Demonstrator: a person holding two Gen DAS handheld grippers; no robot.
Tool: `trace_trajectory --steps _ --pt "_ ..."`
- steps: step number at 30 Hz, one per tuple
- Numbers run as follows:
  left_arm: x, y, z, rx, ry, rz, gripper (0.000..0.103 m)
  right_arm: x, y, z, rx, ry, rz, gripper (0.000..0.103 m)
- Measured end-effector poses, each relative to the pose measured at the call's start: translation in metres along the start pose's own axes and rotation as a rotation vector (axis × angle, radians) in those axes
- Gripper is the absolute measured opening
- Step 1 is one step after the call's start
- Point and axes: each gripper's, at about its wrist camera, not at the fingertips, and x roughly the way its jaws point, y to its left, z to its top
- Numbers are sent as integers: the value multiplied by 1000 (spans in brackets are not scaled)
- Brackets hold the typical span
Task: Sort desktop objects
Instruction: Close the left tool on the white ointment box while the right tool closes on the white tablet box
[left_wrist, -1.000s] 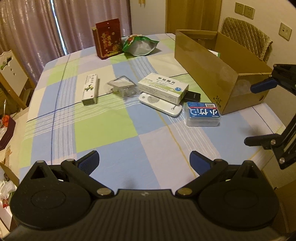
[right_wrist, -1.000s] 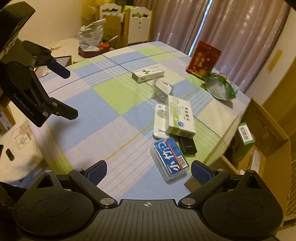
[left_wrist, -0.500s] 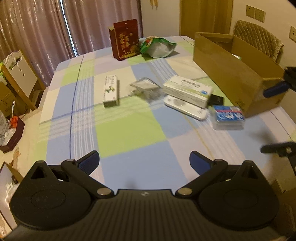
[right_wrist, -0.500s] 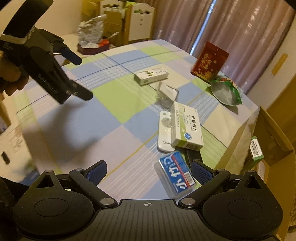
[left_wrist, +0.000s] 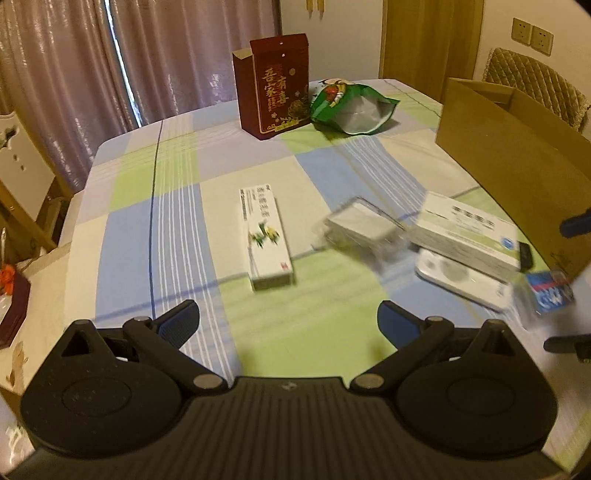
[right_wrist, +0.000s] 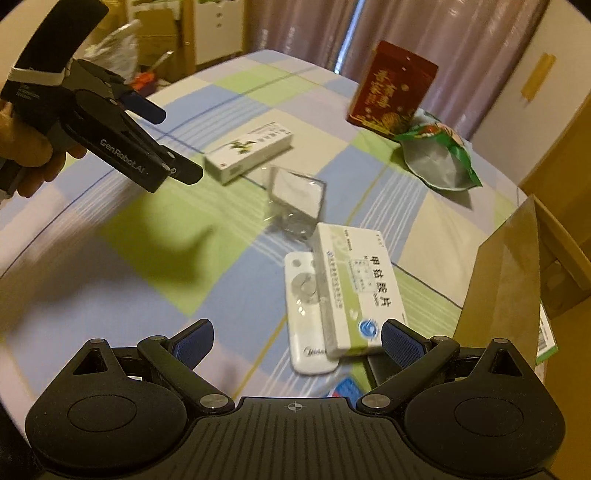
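**Barely started, nearly everything left on the table**

Both wide open and empty: left gripper (left_wrist: 288, 319), right gripper (right_wrist: 297, 341). Pill box (right_wrist: 354, 288), remote (right_wrist: 306, 317), long box (left_wrist: 264, 236) unsorted beside carton (left_wrist: 509, 158). One item inside, apparently.

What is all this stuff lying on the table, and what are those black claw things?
Tablecloth: one, checked blue, green and cream, covers the table.
Tall box: one, dark red, upright at the far edge.
Snack bag: one, green and silver, beside the red box.
Slim carton: one, white, lying mid-table.
Clear case: one, transparent, centre.
Medicine box: one, white and green, resting partly on the remote.
Remote: one, white.
Blue-labelled case: one, near the cardboard box.
Cardboard box: one, brown, open, right side.
Left gripper: black, blue pads, open, empty.
Right gripper: same, open, empty.
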Motion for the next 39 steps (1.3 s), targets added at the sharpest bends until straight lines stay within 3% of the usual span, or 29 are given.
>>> trace_trajectory --steps 7,10,15,20,21,26,28,29,30,31,39 --pt "57 20 18 21 28 -31 92 17 -14 18 58 22 -10 100" --pt "76 26 24 5 33 -22 85 23 -21 21 73 26 -8 100" --pt "100 28 32 -20 52 -16 80 38 -34 24 71 52 1 100" --pt "112 22 37 -23 64 14 63 48 -49 30 55 50 6 100" --pt "113 21 38 -28 63 20 55 50 -52 31 53 49 6 100" --pt "115 18 41 -44 59 43 34 62 -67 38 47 75 24 100" --pt "114 18 42 -48 64 49 33 69 -72 40 51 100 35 100" --pt "112 19 41 -55 68 44 33 72 -74 40 52 117 42 96" --pt "110 20 41 -64 70 39 33 76 -75 41 50 135 52 83" --pt "107 21 39 -72 70 38 33 80 -76 41 51 151 64 81" --pt "68 28 12 -116 74 36 33 94 -79 41 58 180 97 81"
